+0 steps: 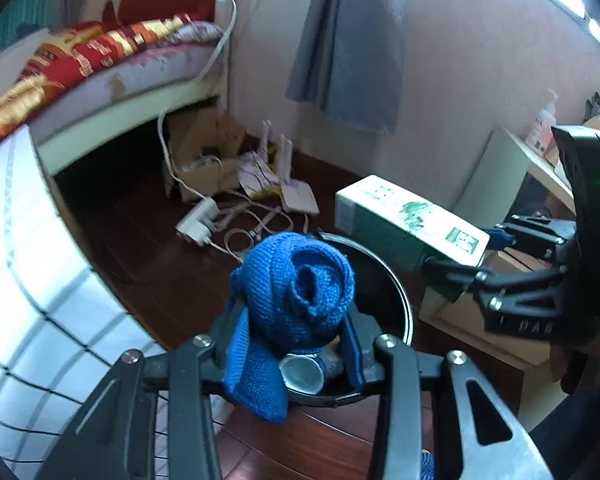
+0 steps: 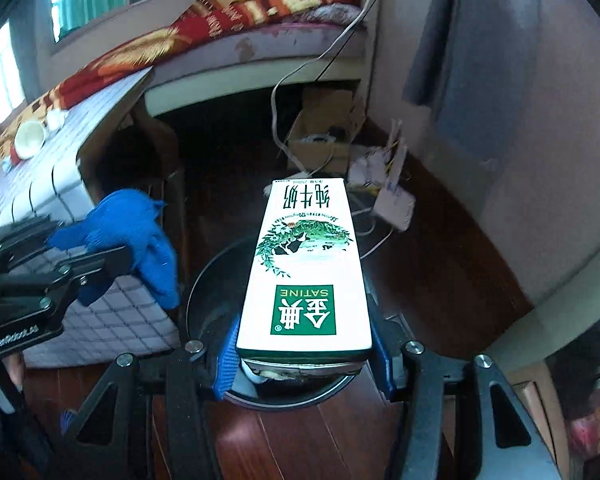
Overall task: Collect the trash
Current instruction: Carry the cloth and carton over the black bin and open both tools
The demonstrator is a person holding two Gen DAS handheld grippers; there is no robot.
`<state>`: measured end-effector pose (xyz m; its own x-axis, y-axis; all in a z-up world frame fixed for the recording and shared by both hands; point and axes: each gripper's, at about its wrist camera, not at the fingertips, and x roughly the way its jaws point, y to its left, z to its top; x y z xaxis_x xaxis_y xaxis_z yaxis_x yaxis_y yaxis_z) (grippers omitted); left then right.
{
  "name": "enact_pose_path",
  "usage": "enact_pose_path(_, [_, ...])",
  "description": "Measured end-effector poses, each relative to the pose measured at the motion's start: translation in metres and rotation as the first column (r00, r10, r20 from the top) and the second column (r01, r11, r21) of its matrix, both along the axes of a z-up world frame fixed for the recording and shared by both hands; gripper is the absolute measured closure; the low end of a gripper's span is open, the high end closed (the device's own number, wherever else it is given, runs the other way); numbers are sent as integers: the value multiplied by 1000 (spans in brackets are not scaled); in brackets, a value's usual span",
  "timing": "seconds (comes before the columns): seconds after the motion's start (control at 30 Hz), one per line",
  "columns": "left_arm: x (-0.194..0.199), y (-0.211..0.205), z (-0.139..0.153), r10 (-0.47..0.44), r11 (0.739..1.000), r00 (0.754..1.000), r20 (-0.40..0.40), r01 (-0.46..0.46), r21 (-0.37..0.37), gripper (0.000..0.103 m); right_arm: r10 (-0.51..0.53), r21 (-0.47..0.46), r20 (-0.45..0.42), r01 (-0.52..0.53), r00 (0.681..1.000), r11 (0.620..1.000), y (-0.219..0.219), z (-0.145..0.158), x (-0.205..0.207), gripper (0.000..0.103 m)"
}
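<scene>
- Left gripper (image 1: 296,320) pinches a blue knitted cloth (image 1: 296,292) between its fingers.
- Right gripper (image 2: 304,344) pinches a milk carton (image 2: 308,272).
- A black bin (image 2: 220,280) sits beneath both fingertips.

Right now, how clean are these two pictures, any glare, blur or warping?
Left wrist view: window glare blows out the top right corner, the bed edge bows from fisheye, and the blue knit cloth is sharp. Right wrist view: the milk carton top is glare-bright but readable; edges smear.
</scene>
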<state>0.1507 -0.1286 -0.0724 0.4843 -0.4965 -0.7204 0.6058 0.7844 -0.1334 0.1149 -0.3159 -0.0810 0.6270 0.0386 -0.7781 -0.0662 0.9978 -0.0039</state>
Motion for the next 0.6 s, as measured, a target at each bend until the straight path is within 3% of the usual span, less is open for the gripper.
enact_pose_path(0.3, [14, -19, -38, -38, 999, 996, -81, 39, 16, 58, 93, 12, -124, -92, 988, 996, 4, -58, 23, 47])
enact_pose_path(0.33, [16, -21, -42, -39, 999, 995, -87, 40, 7, 48, 102, 9, -135, -102, 986, 995, 5, -65, 27, 46])
enact_pose_path(0.37, [18, -23, -47, -31, 999, 995, -92, 32, 15, 37, 87, -28, -152, -92, 985, 995, 5, -73, 30, 30])
enact_pose_path(0.4, [21, -25, -53, 0, 998, 995, -98, 6, 58, 15, 68, -59, -170, -79, 983, 995, 4, -79, 31, 17])
enact_pose_path(0.43, [21, -26, -56, 11, 997, 995, -98, -4, 73, 8, 51, -83, -183, -67, 982, 994, 2, -83, 33, 4])
enact_pose_path(0.6, [20, -15, -64, 60, 991, 995, -76, -51, 121, 0, -65, -142, -236, 32, 969, 989, -20, -100, 37, 0])
